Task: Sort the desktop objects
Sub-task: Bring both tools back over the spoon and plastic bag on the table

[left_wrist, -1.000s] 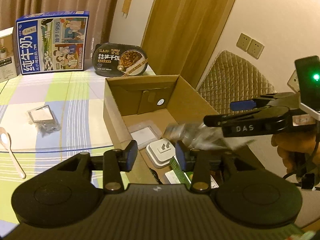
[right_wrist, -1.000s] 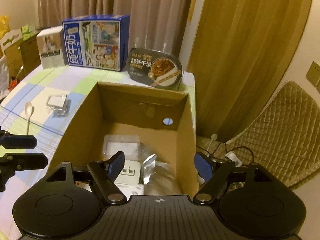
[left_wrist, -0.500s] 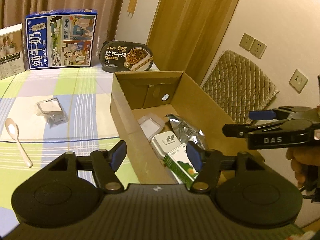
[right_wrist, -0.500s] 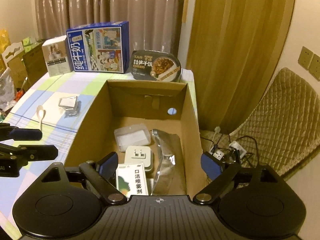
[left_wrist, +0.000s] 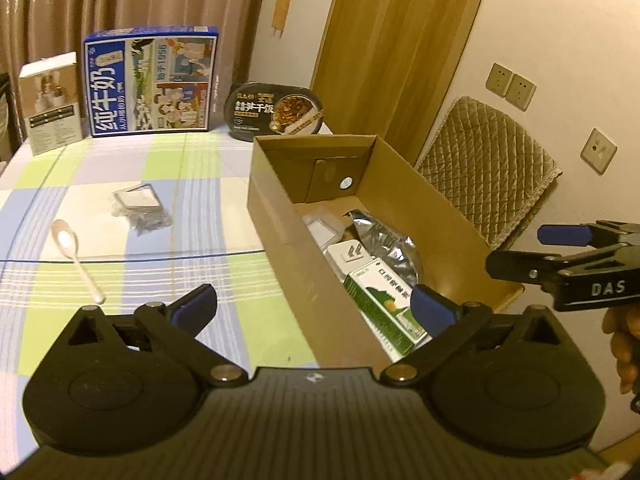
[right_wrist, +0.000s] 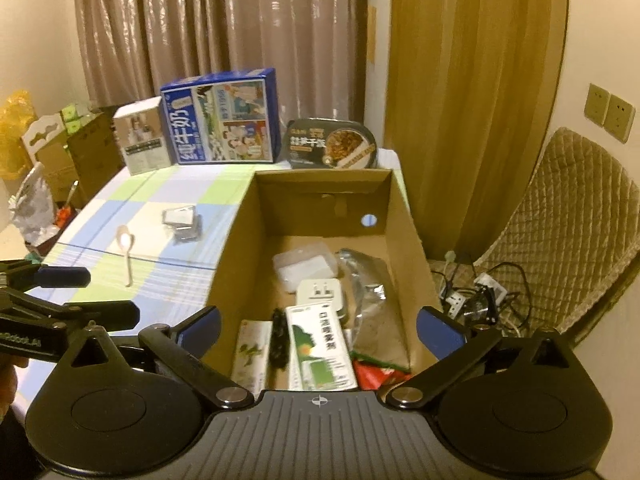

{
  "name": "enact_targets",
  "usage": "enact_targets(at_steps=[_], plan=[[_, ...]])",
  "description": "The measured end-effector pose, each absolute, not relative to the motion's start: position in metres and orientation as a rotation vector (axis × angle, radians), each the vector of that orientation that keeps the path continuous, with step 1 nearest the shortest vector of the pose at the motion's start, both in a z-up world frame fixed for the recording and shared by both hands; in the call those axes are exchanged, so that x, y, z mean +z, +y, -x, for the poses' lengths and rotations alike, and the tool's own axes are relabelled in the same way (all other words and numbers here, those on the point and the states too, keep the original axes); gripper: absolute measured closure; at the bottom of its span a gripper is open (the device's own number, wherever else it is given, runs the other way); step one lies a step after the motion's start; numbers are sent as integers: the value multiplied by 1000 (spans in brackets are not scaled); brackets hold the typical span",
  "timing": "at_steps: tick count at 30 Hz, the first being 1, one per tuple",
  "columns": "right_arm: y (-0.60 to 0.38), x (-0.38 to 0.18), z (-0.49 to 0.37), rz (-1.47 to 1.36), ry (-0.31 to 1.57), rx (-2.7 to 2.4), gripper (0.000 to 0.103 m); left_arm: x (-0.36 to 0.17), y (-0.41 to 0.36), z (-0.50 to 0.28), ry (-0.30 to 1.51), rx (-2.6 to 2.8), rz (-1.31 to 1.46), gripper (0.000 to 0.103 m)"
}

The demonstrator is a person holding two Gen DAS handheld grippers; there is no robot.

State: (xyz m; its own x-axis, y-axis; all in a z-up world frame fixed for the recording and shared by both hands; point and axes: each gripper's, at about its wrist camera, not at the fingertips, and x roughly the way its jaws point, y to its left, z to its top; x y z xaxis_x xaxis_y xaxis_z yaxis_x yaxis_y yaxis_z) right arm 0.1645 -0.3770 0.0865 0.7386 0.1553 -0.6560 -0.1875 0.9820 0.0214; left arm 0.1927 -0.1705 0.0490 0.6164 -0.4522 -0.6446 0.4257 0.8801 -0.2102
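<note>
The silver foil pouch lay inside the cardboard box, beside the white adapter. Your right gripper hung above it, fingers spread wide and empty; your left gripper was likewise spread apart, straddling the box's near wall.

Brown curtains, quilted chair

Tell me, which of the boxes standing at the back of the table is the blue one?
The big milk carton box in the middle: blue with cartoon pictures. The smaller box left of it is white, and the meal tray on its right is black.
</note>
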Motion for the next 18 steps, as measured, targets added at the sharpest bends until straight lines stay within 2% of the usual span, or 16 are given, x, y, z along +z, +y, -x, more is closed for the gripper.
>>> enact_targets(at_steps=[18], plan=[[-311,90,-129,68,687,319,2,50,-80,-151,661,-304,44,1]])
